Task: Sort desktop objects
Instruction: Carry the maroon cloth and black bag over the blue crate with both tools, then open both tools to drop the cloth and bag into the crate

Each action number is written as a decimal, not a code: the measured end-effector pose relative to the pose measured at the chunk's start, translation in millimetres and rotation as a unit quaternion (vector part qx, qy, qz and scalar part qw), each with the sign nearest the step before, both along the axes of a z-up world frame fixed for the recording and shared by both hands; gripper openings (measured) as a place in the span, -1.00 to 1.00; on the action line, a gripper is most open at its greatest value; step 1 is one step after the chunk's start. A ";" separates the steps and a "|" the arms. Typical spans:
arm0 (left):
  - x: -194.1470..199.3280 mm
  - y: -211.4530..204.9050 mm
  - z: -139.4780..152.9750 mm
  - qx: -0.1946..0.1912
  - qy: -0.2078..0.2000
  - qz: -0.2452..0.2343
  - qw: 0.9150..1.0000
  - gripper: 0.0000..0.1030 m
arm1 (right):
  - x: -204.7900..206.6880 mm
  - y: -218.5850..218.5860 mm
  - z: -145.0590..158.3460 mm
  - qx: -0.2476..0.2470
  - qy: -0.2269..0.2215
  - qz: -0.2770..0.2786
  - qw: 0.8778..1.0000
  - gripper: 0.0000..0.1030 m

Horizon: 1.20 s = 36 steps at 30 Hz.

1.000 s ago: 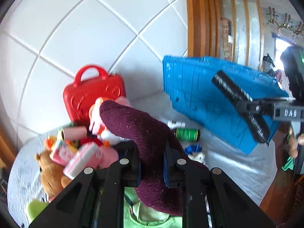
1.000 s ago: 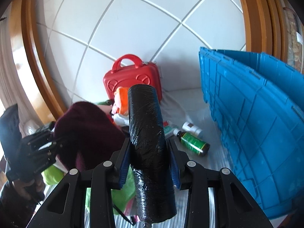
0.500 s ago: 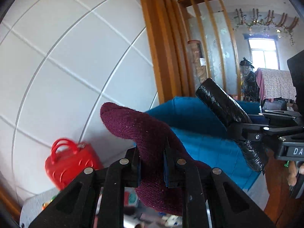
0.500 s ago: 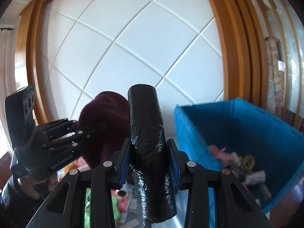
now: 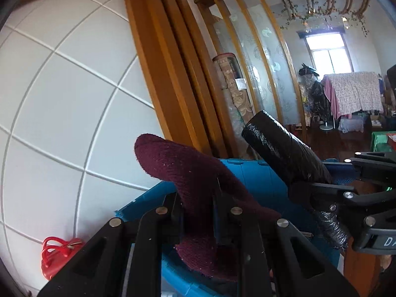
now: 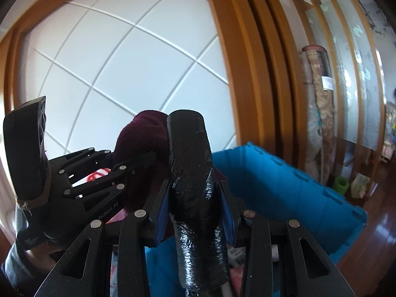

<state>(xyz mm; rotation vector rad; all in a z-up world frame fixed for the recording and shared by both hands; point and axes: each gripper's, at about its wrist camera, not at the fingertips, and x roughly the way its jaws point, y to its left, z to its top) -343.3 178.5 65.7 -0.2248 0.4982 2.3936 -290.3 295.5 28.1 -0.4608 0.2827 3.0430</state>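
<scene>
My left gripper (image 5: 198, 212) is shut on a maroon knitted hat (image 5: 193, 173), held up in the air over the near rim of the blue plastic crate (image 5: 257, 180). My right gripper (image 6: 195, 198) is shut on a black plastic-wrapped roll (image 6: 193, 173), which stands upright between its blue-padded fingers. The roll (image 5: 284, 148) and the right gripper show at the right of the left wrist view. The hat (image 6: 141, 143) and the left gripper (image 6: 148, 158) show at the left of the right wrist view. The crate (image 6: 284, 193) lies below and ahead of both grippers.
A red toy suitcase (image 5: 59, 255) sits low at the left by the white tiled wall (image 5: 61, 99). A wooden door frame (image 6: 247, 61) and glass partition (image 5: 257, 74) rise behind the crate. Small items lie inside the crate (image 6: 237, 255).
Both grippers have risen and tilted upward with their loads, moving over the blue crate. The cluttered table has dropped out of view; the red suitcase now sits at the lower left.
</scene>
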 end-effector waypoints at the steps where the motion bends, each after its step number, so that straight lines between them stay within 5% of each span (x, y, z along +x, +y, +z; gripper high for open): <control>1: -3.4 10.2 0.5 -0.004 -0.002 0.002 1.000 -0.68 | -2.0 10.8 -0.8 -0.001 -0.005 -0.004 1.000 -0.29; 11: -28.7 55.8 -18.1 -0.052 -0.019 0.050 0.997 -0.53 | -26.2 82.5 -26.3 -0.040 -0.058 -0.021 0.997 -0.25; 13: -31.7 58.9 -21.0 -0.054 -0.016 0.064 0.996 -0.21 | -26.8 91.6 -28.4 -0.050 -0.055 -0.034 0.997 -0.03; 15: -30.6 54.6 -22.2 -0.053 0.000 0.084 0.995 0.61 | -25.8 97.0 -27.8 -0.049 -0.051 -0.043 0.997 0.11; 17: -26.5 51.1 -19.5 -0.052 0.014 0.090 0.995 0.95 | -24.4 98.1 -25.1 -0.048 -0.045 -0.045 0.997 0.18; 25: -21.6 52.4 -16.9 -0.068 0.035 0.104 0.992 1.00 | -21.5 90.6 -23.6 -0.050 -0.035 -0.028 0.998 0.25; 36: -7.2 18.1 -12.3 -0.040 0.035 0.132 0.990 1.00 | -6.6 71.4 -22.2 -0.049 -0.020 -0.007 0.999 0.26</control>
